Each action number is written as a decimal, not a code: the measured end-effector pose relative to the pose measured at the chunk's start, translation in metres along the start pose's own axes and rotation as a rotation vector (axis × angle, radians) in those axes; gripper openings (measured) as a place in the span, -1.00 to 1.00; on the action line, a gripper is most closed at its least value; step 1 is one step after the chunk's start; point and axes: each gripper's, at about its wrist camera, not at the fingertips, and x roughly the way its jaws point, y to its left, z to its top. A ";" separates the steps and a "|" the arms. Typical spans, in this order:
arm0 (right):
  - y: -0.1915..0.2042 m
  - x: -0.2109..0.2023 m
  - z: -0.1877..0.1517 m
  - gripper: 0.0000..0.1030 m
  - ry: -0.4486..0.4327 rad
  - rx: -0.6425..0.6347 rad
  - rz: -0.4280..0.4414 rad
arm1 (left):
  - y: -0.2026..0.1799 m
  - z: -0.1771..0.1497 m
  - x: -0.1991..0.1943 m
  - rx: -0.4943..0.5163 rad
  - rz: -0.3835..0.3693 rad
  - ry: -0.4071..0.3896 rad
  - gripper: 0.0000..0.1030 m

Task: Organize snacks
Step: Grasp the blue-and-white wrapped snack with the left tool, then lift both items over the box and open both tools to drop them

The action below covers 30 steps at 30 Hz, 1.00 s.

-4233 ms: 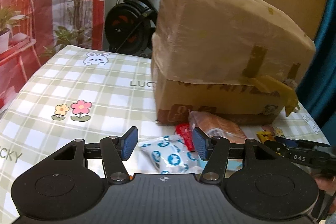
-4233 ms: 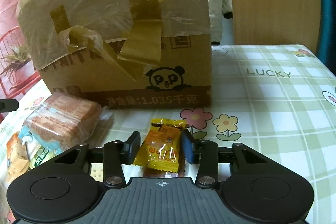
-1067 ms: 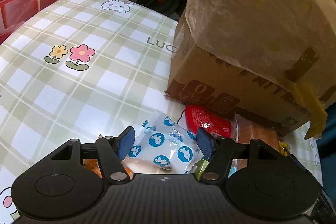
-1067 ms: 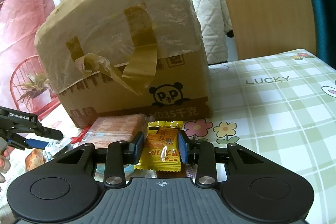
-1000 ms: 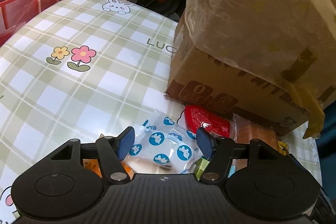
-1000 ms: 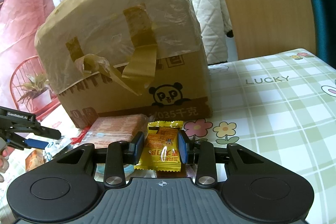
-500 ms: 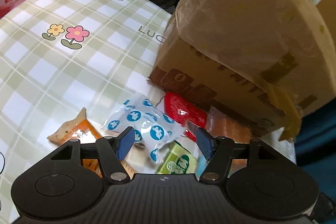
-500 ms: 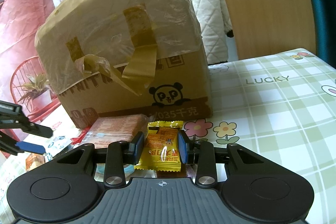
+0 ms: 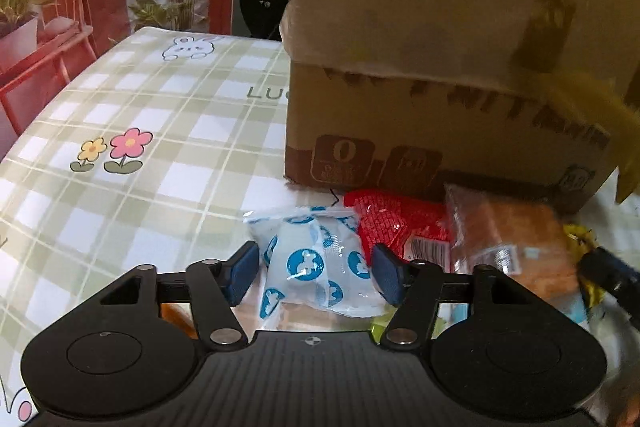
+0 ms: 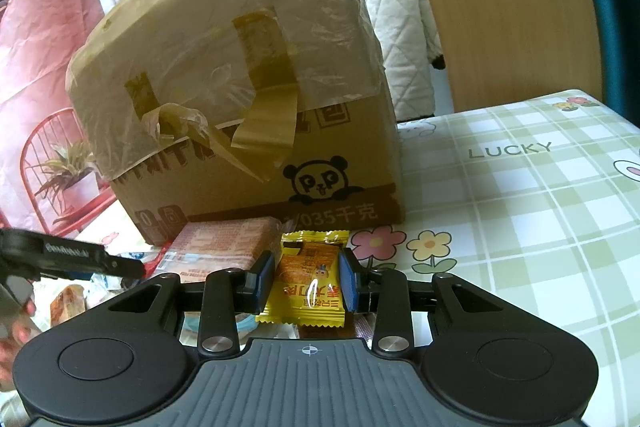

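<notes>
Two grippers working — my right gripper [image 10: 307, 281] is clamped on the yellow snack packet [image 10: 308, 287] just in front of the cardboard box [image 10: 240, 99]; my left gripper [image 9: 314, 277] is closing around the blue-dotted white packet [image 9: 316, 263] on the checked tablecloth [image 9: 140, 155], pads not touching it yet.

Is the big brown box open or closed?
Closed, as far as shows. The cardboard box has its top covered in plastic wrap, with brown tape strips running down the front, one peeling loose. Its far side is hidden.
</notes>
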 end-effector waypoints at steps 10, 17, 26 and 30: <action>0.000 0.000 0.000 -0.38 0.001 -0.001 0.000 | 0.011 -0.014 -0.017 0.009 -0.016 -0.089 -0.05; 0.000 -0.002 -0.001 -0.38 -0.014 -0.002 -0.008 | 0.018 -0.013 -0.041 -0.033 -0.020 -0.162 -0.05; -0.007 -0.024 0.004 -0.38 -0.063 0.055 -0.018 | 0.026 0.000 -0.068 -0.039 -0.049 -0.252 -0.05; -0.008 -0.049 0.020 -0.38 -0.131 0.046 -0.052 | 0.026 0.015 -0.081 -0.043 -0.073 -0.309 -0.05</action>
